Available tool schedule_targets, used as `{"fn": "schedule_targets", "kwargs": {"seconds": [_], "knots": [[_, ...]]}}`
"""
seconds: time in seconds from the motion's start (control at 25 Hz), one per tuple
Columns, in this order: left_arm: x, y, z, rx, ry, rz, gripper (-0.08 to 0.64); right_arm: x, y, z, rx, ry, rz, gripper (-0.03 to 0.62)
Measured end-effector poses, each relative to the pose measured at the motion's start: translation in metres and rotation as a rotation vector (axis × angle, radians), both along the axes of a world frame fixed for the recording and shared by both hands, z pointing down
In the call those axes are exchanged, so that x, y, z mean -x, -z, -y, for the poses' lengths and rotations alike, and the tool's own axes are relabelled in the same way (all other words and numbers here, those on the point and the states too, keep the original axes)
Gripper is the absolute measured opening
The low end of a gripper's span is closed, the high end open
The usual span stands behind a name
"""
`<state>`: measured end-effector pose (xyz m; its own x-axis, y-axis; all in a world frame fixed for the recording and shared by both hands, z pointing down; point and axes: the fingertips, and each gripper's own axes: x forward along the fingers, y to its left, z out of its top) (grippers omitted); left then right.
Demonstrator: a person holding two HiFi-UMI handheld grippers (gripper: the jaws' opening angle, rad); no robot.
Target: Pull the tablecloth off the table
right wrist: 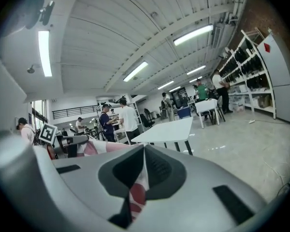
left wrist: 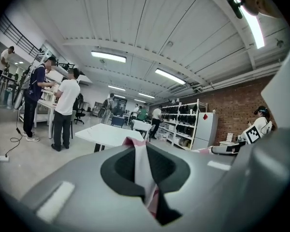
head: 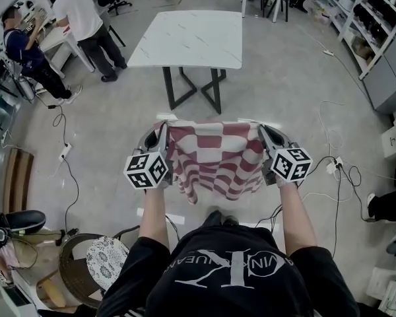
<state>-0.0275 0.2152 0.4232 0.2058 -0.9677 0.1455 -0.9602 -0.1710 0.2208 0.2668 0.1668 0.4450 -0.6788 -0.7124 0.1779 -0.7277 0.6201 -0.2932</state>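
The red and white checked tablecloth (head: 214, 156) hangs in the air between my two grippers, clear of the white marble-look table (head: 191, 38) that stands bare ahead of me. My left gripper (head: 160, 132) is shut on the cloth's left corner, and a fold of the tablecloth (left wrist: 144, 170) shows pinched between its jaws. My right gripper (head: 262, 133) is shut on the right corner, with a strip of the tablecloth (right wrist: 137, 190) caught between its jaws. The same table (left wrist: 108, 133) appears ahead in the left gripper view, and the table (right wrist: 169, 129) in the right gripper view too.
Two people (head: 79, 18) stand at a bench at the far left. Cables and a power strip (head: 65, 152) lie on the floor to the left, more cables (head: 333, 167) to the right. Shelving (head: 369, 18) lines the right wall. A round stool (head: 105, 259) stands by my left leg.
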Motion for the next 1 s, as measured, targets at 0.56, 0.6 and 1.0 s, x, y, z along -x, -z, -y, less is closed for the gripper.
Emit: {"fn": "schedule_targets", "kwargs": {"seconds": [0.56, 0.6, 1.0], "knots": [[0.008, 0.032, -0.007, -0.085, 0.054, 0.049, 0.018, 0.012, 0.053, 0.01, -0.215, 0.034, -0.052, 0.011], [0.005, 0.035, -0.006, -0.09, 0.055, 0.048, 0.018, 0.01, 0.057, 0.012, -0.224, 0.029, -0.048, 0.011], [-0.004, 0.066, 0.002, -0.163, 0.053, 0.103, 0.018, 0.001, 0.083, 0.021, -0.281, -0.007, -0.02, 0.011]]}}
